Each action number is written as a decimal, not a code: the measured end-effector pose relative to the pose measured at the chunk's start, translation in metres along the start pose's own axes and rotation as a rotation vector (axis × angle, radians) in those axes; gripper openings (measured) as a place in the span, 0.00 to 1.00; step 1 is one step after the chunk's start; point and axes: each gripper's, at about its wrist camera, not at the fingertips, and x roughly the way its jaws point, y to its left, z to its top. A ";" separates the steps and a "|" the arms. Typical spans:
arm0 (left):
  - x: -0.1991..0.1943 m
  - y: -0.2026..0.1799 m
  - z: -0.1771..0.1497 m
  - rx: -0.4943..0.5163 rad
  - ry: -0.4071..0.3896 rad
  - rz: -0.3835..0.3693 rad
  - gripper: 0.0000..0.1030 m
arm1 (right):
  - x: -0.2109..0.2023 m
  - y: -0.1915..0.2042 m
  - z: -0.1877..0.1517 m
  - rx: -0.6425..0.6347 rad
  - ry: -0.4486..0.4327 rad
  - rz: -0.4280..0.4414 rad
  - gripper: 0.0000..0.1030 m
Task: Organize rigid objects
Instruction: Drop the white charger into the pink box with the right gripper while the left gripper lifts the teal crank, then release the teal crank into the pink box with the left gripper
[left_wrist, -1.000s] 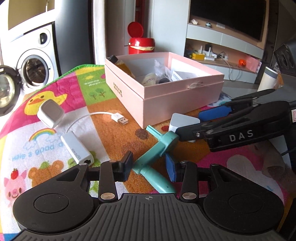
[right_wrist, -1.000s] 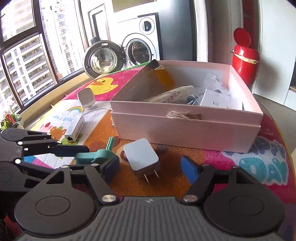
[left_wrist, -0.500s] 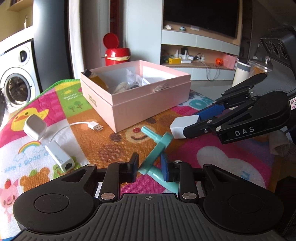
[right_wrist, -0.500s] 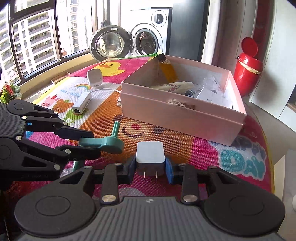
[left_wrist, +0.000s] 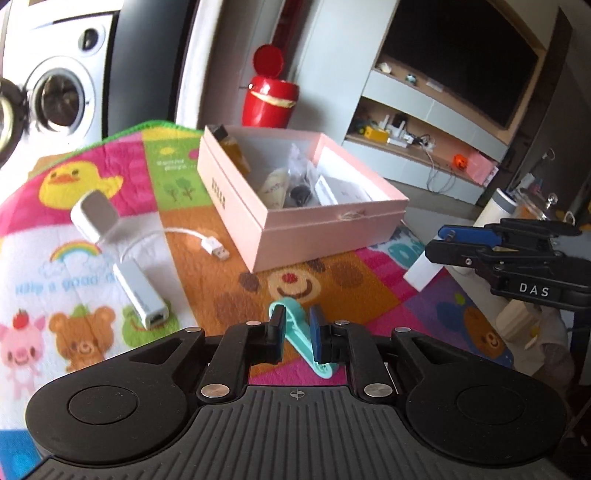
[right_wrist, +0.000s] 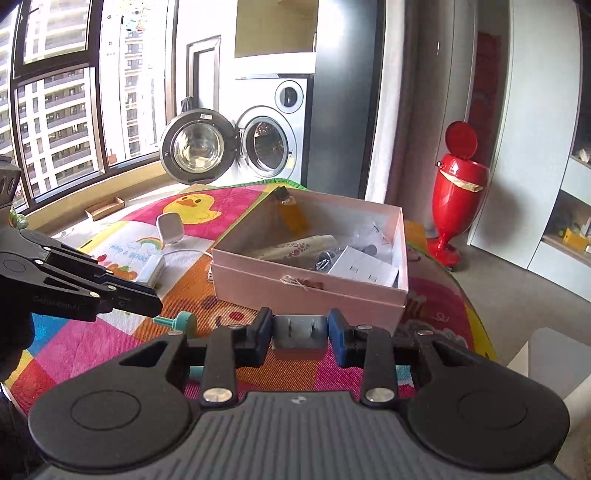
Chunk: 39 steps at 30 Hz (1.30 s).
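Note:
My left gripper (left_wrist: 297, 332) is shut on a teal plastic handle tool (left_wrist: 301, 334) and holds it above the play mat; the tool also shows in the right wrist view (right_wrist: 183, 321). My right gripper (right_wrist: 300, 328) is shut on a white plug charger (right_wrist: 300, 334), lifted off the mat, near the front wall of the open pink box (right_wrist: 280, 286). In the left wrist view the right gripper (left_wrist: 443, 242) and charger (left_wrist: 421, 273) hang right of the box (left_wrist: 325, 236). The box holds an amber bottle (right_wrist: 291, 216), a white card and small parts.
On the colourful play mat (left_wrist: 351, 280) lie a white square charger (left_wrist: 94, 218), a white adapter (left_wrist: 142, 291) and its USB cable (left_wrist: 214, 249), left of the box. A red bin (right_wrist: 458, 192), a washing machine (right_wrist: 266, 147) and shelves stand beyond the mat.
Both grippers have risen with their objects. The right gripper closed on the white charger a second ago and lifted it; the left closed tighter on the teal tool and raised it off the mat.

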 end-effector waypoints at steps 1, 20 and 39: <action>0.003 0.002 -0.003 -0.030 0.015 -0.006 0.15 | 0.005 0.000 -0.004 0.011 0.008 -0.005 0.22; 0.070 -0.037 -0.013 0.214 -0.075 0.170 0.19 | 0.048 -0.010 -0.043 0.143 0.071 -0.062 0.68; -0.008 -0.051 0.068 0.290 -0.331 0.014 0.14 | 0.005 -0.010 0.040 0.009 -0.101 -0.048 0.31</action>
